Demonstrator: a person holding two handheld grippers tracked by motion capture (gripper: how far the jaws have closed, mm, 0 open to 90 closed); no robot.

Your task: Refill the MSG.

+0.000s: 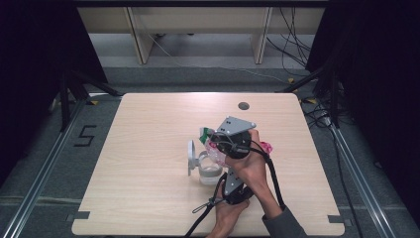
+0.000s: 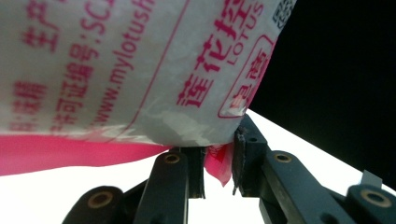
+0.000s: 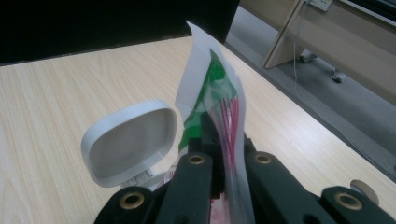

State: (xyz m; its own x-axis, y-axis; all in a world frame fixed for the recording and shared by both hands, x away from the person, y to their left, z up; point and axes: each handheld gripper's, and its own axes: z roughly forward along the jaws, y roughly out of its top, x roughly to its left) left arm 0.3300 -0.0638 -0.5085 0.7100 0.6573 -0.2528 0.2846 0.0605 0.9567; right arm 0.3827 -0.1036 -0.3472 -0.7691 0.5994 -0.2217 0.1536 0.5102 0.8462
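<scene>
While both claws — the left gripper point(image 2: 219, 165) and the right gripper point(image 3: 224, 154) — are clenched on the packet point(image 1: 214, 145) held above the open jar point(image 1: 210, 168), its lid point(image 1: 190, 157) flipped up, pouring looks not yet done.

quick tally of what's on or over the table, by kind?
Printed plastic bag: 1, held over the container
Clear container with open grey lid: 1
Grippers: 2, left gripper and right gripper, both clamped on the bag
Total: 4
</scene>
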